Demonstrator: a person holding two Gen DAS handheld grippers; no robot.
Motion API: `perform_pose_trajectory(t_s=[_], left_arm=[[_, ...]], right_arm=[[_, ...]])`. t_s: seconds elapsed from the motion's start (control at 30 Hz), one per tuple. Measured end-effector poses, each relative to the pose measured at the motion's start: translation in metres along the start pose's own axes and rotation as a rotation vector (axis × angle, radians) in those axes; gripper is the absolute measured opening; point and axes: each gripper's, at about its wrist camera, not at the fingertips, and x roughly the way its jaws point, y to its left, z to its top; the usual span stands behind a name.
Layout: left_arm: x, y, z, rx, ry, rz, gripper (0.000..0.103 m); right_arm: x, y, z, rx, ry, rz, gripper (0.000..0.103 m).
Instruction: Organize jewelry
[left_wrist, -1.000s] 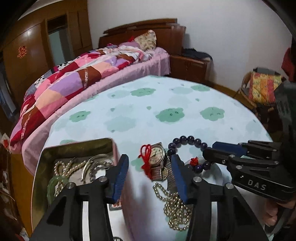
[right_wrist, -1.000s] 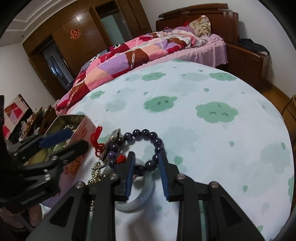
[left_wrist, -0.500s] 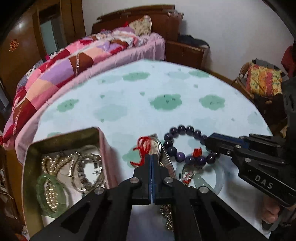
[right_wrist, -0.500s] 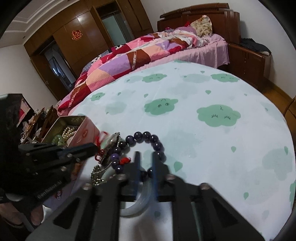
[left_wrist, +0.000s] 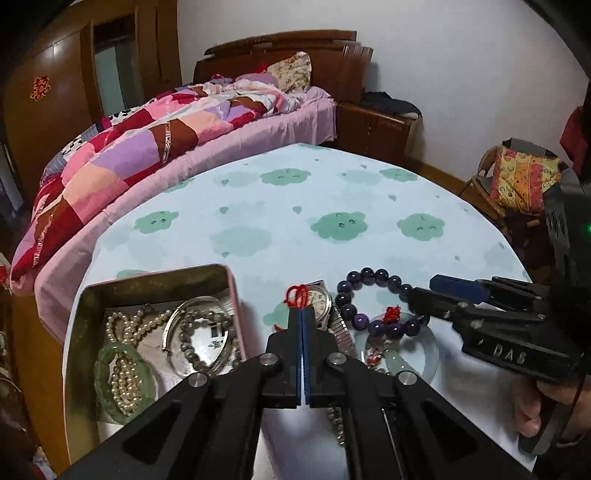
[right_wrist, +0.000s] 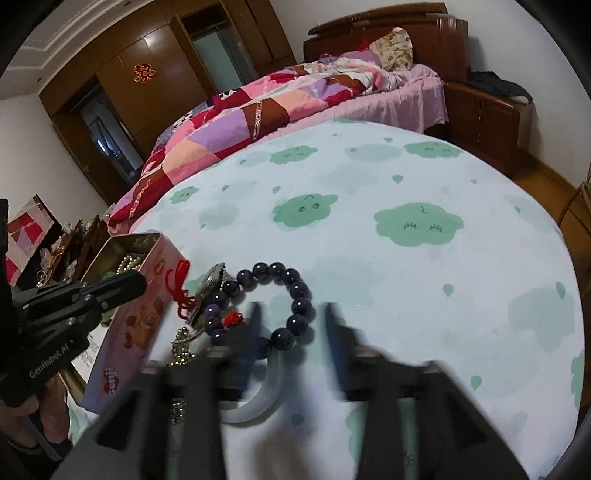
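Your left claw (left_wrist: 303, 325) is pressed together, its blue pads meeting just below a loop of red cord (left_wrist: 296, 295) that lies against the wristwatch (left_wrist: 320, 301); whether the cord is pinched between the tips is not clear. To its left the metal tin (left_wrist: 155, 280) stands on the surface (left_wrist: 332, 192), which is covered by a cloth printed with green clouds. In the tin lie a pearl strand (left_wrist: 125, 369), a green bangle (left_wrist: 107, 380), a silver bangle (left_wrist: 177, 325) and a grey bead bracelet (left_wrist: 195, 332). Your right claw (right_wrist: 291, 332) is spread wide and blurred, its fingers either side of the near arc of the purple bead bracelet (right_wrist: 295, 291), which lies on the surface overlapping a pale jade bangle (right_wrist: 258, 402). A ball chain (right_wrist: 181, 343) trails beside the watch.
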Motion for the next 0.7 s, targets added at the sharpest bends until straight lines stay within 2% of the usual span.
perform_pose_trajectory(t_s=[0.13, 0.3, 0.37, 0.43, 0.6, 0.63, 0.67, 0.7], left_arm=[[0.015, -0.005, 0.006, 0.001, 0.056, 0.003, 0.005], [0.032, -0.009, 0.007, 0.006, 0.129, 0.030, 0.005], [0.037, -0.008, 0.007, -0.010, 0.149, 0.014, 0.005], [0.041, -0.007, 0.008, -0.013, 0.171, 0.037, 0.006], [0.029, -0.008, 0.008, -0.008, 0.132, 0.042, 0.008], [0.026, -0.008, 0.008, -0.009, 0.122, 0.031, 0.020], [0.023, -0.008, 0.008, -0.010, 0.110, 0.030, 0.041], [0.020, -0.008, 0.009, -0.009, 0.096, 0.038, 0.052]], right_arm=[[0.004, 0.004, 0.002, -0.022, 0.018, -0.002, 0.046], [0.012, 0.004, 0.004, -0.027, 0.046, -0.002, 0.046], [0.016, 0.004, 0.004, -0.026, 0.057, 0.002, 0.046], [0.018, 0.004, 0.005, -0.023, 0.065, 0.009, 0.046], [0.018, 0.004, 0.006, -0.017, 0.064, 0.009, 0.044], [0.018, 0.005, 0.006, -0.017, 0.063, 0.010, 0.044], [0.018, 0.006, 0.006, -0.019, 0.061, 0.008, 0.044], [0.017, 0.006, 0.005, -0.020, 0.059, 0.008, 0.044]])
